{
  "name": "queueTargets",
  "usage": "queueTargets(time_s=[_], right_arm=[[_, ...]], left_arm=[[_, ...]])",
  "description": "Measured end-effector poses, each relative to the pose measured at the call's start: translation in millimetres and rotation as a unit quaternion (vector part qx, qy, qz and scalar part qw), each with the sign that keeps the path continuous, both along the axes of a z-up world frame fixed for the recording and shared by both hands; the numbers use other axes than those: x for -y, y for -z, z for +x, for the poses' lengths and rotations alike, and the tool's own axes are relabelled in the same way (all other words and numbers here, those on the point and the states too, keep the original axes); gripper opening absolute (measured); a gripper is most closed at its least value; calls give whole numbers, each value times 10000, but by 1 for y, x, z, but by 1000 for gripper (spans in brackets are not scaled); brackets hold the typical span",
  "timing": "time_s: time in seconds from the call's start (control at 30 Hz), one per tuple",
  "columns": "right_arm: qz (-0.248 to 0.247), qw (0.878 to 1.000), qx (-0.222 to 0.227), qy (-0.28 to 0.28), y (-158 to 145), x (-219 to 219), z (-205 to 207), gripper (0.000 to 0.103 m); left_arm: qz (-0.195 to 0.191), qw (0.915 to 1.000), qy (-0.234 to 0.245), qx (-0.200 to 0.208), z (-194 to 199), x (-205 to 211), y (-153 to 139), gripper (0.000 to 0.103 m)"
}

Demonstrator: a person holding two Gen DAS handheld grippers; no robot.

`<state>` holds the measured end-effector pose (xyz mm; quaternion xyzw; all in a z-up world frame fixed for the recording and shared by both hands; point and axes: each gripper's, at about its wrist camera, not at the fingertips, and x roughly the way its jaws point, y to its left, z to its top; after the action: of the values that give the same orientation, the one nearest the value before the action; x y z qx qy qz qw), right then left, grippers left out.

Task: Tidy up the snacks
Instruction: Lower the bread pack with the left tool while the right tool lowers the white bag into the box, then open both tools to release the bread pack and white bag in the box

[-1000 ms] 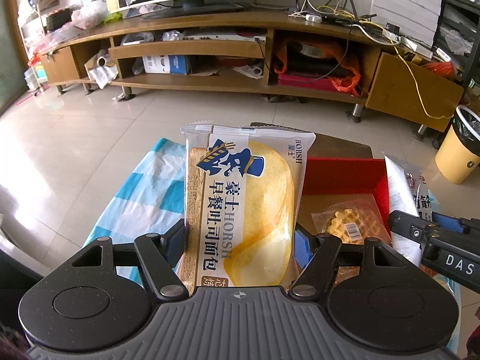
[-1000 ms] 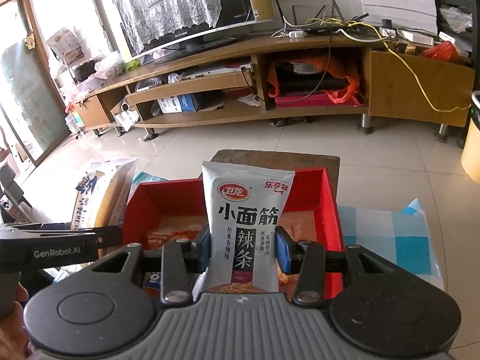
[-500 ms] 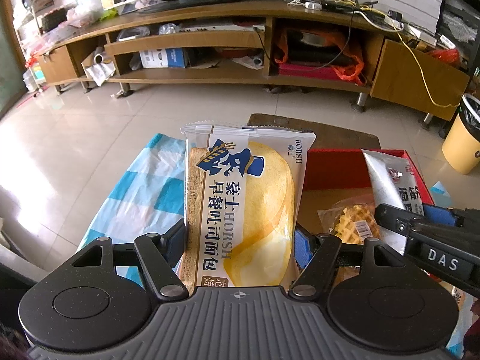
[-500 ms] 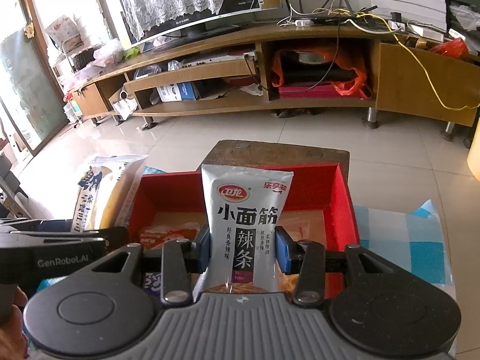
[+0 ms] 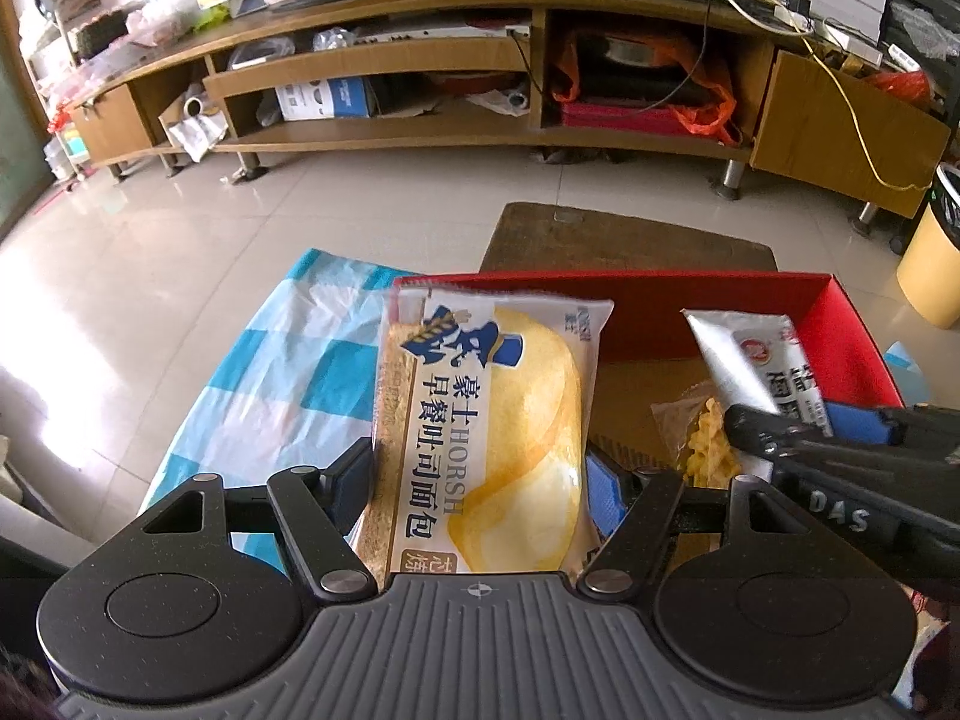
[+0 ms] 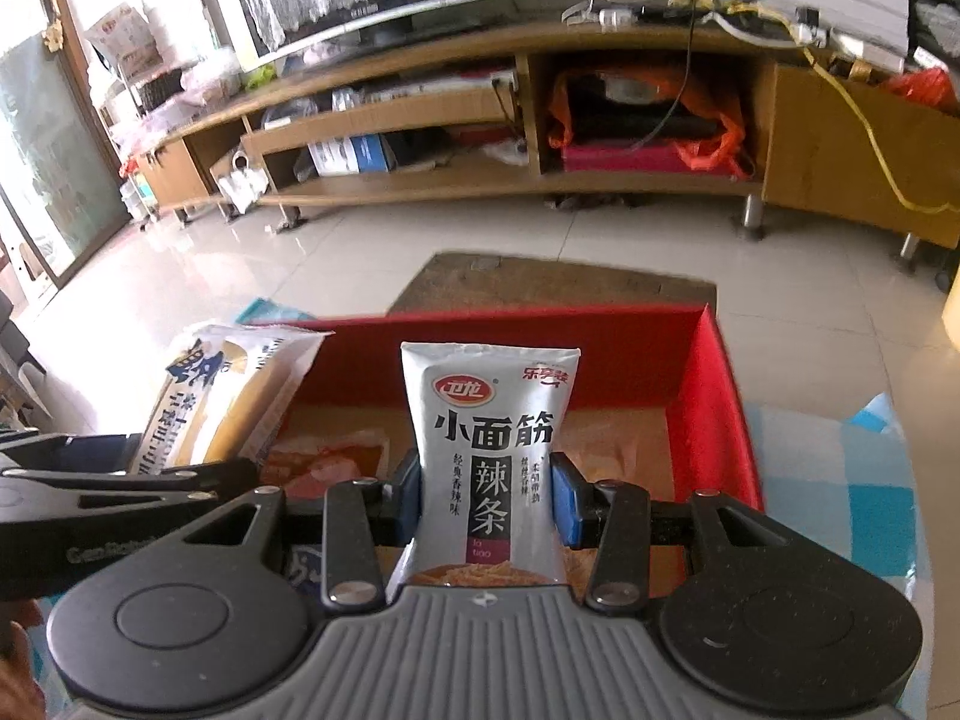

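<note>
Red box (image 6: 708, 396) already holds a waffle packet (image 5: 708, 444); left hand-held gripper (image 5: 480, 480) pinches a bread pack (image 5: 480, 432) beside it, right hand-held gripper (image 6: 486, 492) pinches a latiao pouch (image 6: 486, 450) above it.

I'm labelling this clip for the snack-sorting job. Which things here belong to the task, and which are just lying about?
Belongs to the job:
- bread packet, clamped in the left gripper
- spicy strip packet, clamped in the right gripper
- red box
- waffle packet inside the box

Just lying about:
- checked cloth
- TV stand
- yellow bin
</note>
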<state>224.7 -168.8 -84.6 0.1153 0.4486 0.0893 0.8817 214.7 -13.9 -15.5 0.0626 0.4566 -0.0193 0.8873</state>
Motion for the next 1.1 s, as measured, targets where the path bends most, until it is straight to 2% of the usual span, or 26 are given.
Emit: queueTargets(time_s=[0.13,0.23,1.1], right_arm=[[-64,9999,-108,-34,5,-4,3,41],[-75,9999,-65,-17,3,-4,4,42],[-185,9997,166,87,-15,-1,-6,44]], left_arm=[[-52,10000,53,25,-1,0,-1,79],[74,9999,33,132,-3,1,-3,84],[-16,9999,31,106,-9,0,-9,88]])
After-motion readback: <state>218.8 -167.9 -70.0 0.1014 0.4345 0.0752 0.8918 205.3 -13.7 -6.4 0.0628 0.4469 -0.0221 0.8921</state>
